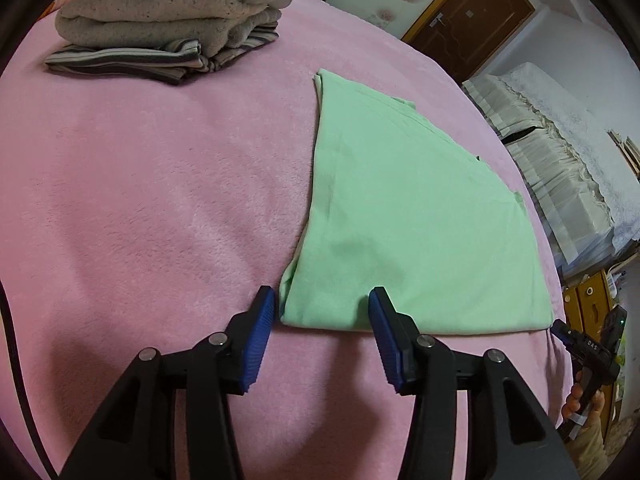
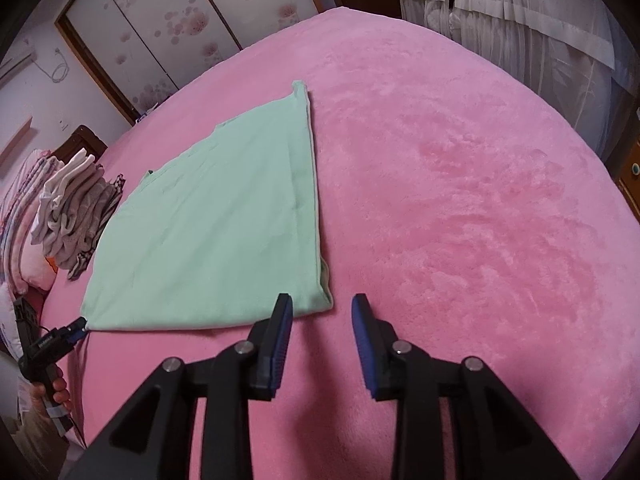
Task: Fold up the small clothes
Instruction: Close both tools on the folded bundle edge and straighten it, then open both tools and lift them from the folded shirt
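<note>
Green garment [image 1: 408,216] folded flat on pink fleece blanket [image 1: 152,200], lying as a tapering panel, broad folded edge nearest both cameras, narrow end pointing away. Layered edges visible along far side, with a small dark mark [image 1: 478,157] at that edge; cannot tell what it is. Left gripper [image 1: 322,304] at near left corner of garment: jaws parted, blue ribbed pads [image 1: 260,340] facing each other, corner of cloth lying between the tips, not pinched. Left finger tip on bare blanket just beside garment edge, right finger tip over the cloth; contact of right tip with fabric uncertain. Right gripper [image 2: 322,306] at near right corner of same garment [image 2: 224,216]: jaws parted, narrower gap than a full spread, nothing clamped. Its left finger tip overlapping the folded corner, its right finger tip over bare blanket [image 2: 460,200] beside it. Each gripper also seen from the opposite wrist view, small at frame edge, at the garment's other near corner: right gripper [image 1: 560,330] with a hand [image 1: 582,396] on its handle, left gripper [image 2: 78,328] with a hand [image 2: 54,390] below it. Stack of folded clothes [image 1: 168,20] well apart from garment, toward far left of blanket: grey speckled pieces over a striped piece [image 1: 132,60], pale items on top. Same stack [image 2: 76,216] seen left of garment in right wrist view. Wooden door [image 1: 468,28] and draped white fabric [image 1: 560,168] beyond blanket edge.
</note>
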### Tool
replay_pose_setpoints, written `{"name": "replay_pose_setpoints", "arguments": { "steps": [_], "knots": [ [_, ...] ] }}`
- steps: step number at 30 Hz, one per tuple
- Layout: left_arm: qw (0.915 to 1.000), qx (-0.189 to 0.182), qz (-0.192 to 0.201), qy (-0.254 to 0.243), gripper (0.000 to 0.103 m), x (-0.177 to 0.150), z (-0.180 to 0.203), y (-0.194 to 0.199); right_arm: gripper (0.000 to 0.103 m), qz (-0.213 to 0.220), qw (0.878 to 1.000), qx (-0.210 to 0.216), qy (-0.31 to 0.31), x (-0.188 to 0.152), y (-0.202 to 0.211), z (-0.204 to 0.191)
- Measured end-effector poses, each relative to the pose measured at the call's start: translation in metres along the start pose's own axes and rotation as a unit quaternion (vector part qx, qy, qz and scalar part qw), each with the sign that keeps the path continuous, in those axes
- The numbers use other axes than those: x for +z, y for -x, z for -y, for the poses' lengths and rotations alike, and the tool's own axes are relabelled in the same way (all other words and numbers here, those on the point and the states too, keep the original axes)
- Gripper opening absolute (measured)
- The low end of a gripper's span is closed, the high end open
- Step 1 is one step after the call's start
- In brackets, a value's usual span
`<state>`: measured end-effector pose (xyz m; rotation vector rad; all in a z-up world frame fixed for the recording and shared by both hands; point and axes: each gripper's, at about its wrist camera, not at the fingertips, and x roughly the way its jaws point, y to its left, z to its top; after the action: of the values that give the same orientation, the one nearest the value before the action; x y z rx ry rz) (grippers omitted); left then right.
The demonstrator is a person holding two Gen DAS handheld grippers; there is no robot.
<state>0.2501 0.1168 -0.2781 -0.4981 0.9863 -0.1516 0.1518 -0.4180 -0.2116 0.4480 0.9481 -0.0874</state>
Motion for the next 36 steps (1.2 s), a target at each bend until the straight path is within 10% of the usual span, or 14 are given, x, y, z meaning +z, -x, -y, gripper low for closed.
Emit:
{"name": "replay_pose_setpoints", "arguments": {
  "steps": [6, 9, 36],
  "knots": [
    [0.9998, -0.011, 0.004, 0.014, 0.043, 0.003, -0.002, -0.001, 0.03, -0.005, 1.0, 0.014, 0.006, 0.003, -0.016, -0.003],
    [0.9999, 0.011, -0.006, 0.001, 0.011, 0.002, 0.002, -0.003, 0.011, -0.008, 1.0, 0.012, 0.006, 0.002, -0.02, -0.004],
    [0.9964, 0.081, 0.0, -0.025, 0.008, -0.008, 0.01, 0.005, 0.007, -0.001, 0.999, -0.046, 0.011, -0.013, -0.016, -0.006]
  ]
}}
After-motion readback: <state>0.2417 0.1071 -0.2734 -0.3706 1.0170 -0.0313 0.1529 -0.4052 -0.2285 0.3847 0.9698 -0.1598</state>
